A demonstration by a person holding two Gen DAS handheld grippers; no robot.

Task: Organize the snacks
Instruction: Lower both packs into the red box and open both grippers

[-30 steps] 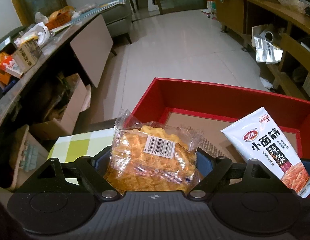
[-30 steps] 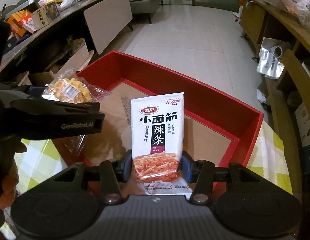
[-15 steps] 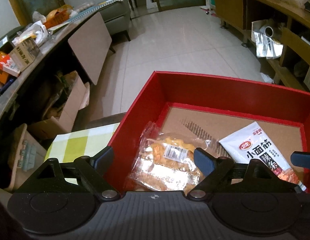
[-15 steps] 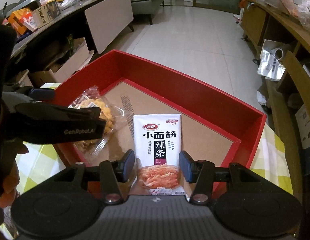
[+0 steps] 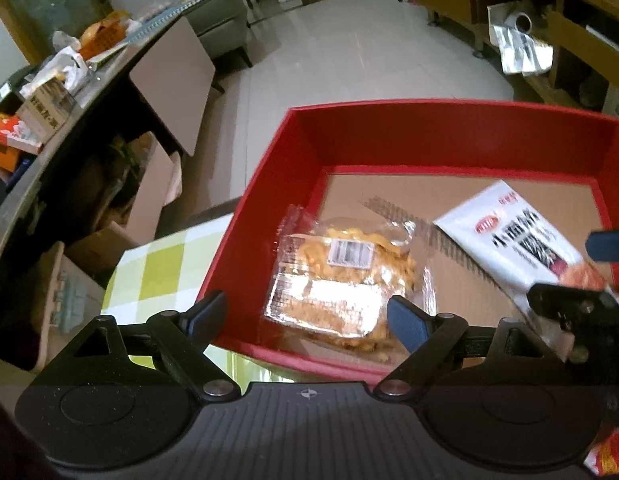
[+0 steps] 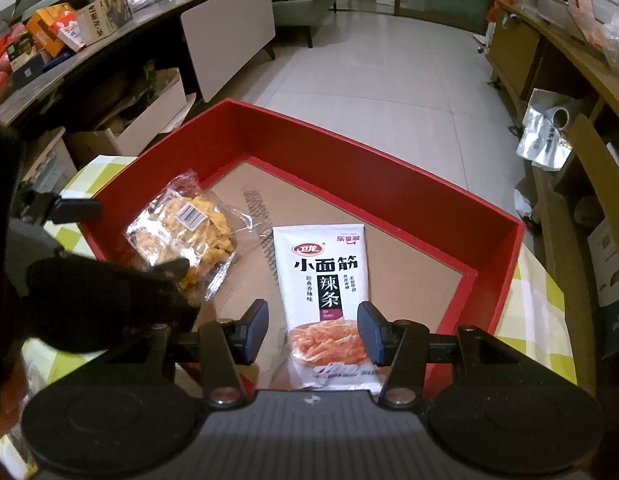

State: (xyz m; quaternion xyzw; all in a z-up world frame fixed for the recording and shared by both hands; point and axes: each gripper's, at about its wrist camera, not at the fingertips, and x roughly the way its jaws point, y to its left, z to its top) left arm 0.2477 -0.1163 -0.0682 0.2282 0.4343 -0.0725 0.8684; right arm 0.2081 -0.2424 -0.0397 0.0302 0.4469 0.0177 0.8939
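Observation:
A clear bag of yellow-orange snacks (image 5: 337, 276) lies on the cardboard floor of the red box (image 5: 429, 140), near its left wall. My left gripper (image 5: 306, 300) hovers over the box's near rim, open, its fingers spread wider than the bag and touching nothing. A white packet with black characters (image 6: 323, 264) lies flat on the box floor (image 6: 369, 188), to the right of the bag (image 6: 189, 232). My right gripper (image 6: 312, 309) straddles the packet's lower end. A gap shows between its left pad and the packet.
The box stands on a green-and-white checked cloth (image 5: 161, 264). A long cluttered counter (image 5: 41, 120) with cardboard cartons (image 5: 121, 232) under it runs along the left. Wooden shelving (image 6: 569, 80) lines the right. Tiled floor lies beyond the box.
The left gripper let go of the clear bag, which dropped onto the box floor. The white packet went from upright between the right fingers to lying flat in the box.

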